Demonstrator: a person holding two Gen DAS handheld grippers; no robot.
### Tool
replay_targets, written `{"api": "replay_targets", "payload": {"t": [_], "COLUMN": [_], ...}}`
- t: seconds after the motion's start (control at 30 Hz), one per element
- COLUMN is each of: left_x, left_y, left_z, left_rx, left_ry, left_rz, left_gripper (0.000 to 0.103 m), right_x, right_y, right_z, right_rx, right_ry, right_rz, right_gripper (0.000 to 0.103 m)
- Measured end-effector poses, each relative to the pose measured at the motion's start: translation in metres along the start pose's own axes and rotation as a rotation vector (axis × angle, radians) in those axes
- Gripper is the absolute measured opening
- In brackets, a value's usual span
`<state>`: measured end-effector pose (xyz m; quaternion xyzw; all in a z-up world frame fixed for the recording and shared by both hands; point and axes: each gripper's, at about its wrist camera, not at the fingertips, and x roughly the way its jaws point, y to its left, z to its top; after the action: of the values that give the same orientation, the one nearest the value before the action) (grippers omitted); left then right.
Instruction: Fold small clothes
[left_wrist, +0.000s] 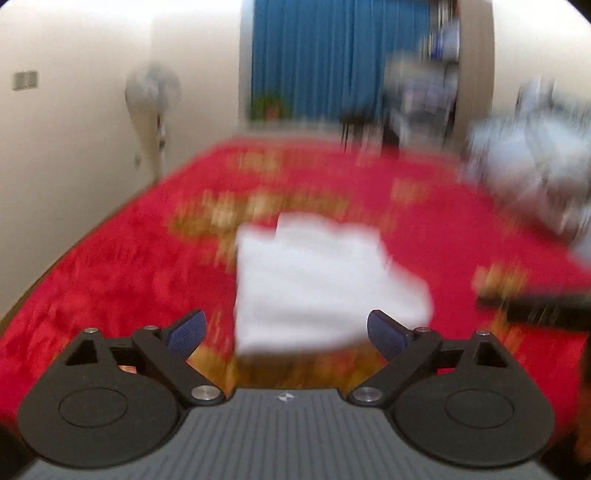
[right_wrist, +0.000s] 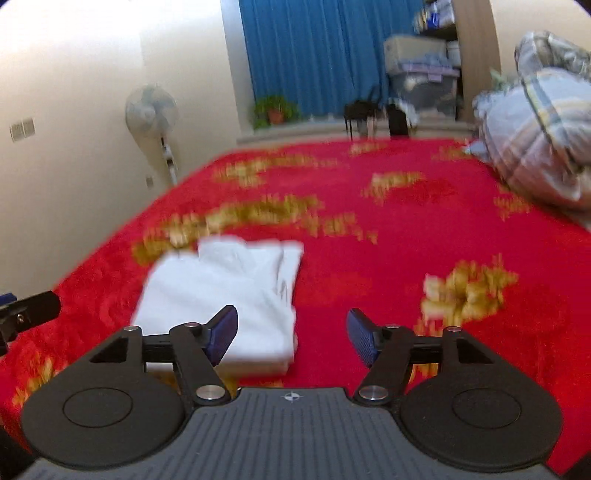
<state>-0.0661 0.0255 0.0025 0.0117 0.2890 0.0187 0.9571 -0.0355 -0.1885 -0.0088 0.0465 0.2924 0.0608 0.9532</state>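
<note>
I have both the left gripper and right gripper spread wide and empty above the red blanket, since the white garment already lies folded compactly

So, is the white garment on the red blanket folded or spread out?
Folded: the white garment lies as a compact rectangle with stacked layers at its near edge.

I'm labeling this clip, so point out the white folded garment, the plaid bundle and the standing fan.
white folded garment (right_wrist: 218, 295): right wrist view, middle of its top layer.
plaid bundle (right_wrist: 535, 147): right wrist view, its bulging front side.
standing fan (right_wrist: 150, 109): right wrist view, centre of the round head.
</note>
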Motion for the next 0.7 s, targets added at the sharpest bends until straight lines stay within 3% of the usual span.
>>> {"api": "replay_targets", "payload": {"t": [0.23,0.37,0.7], "left_x": [0.031,0.038,0.043], "left_y": [0.004,0.007,0.001], "left_z": [0.005,0.006,0.007], "left_rx": [-0.020,-0.069,-0.083], "left_ry": [0.054,0.087,0.074], "left_rz": [0.071,0.051,0.032], "left_gripper": [0.096,0.096,0.096], "right_x": [0.029,0.033,0.032], "right_y": [0.010,0.018,0.029], "right_z": [-0.001,-0.004,-0.003], "right_rx": [-0.062,-0.074,-0.090], "right_ry": [0.035,0.054,0.062], "right_rz": [0.010,0.016,0.024], "right_gripper": [0.067,0.067,0.067]}}
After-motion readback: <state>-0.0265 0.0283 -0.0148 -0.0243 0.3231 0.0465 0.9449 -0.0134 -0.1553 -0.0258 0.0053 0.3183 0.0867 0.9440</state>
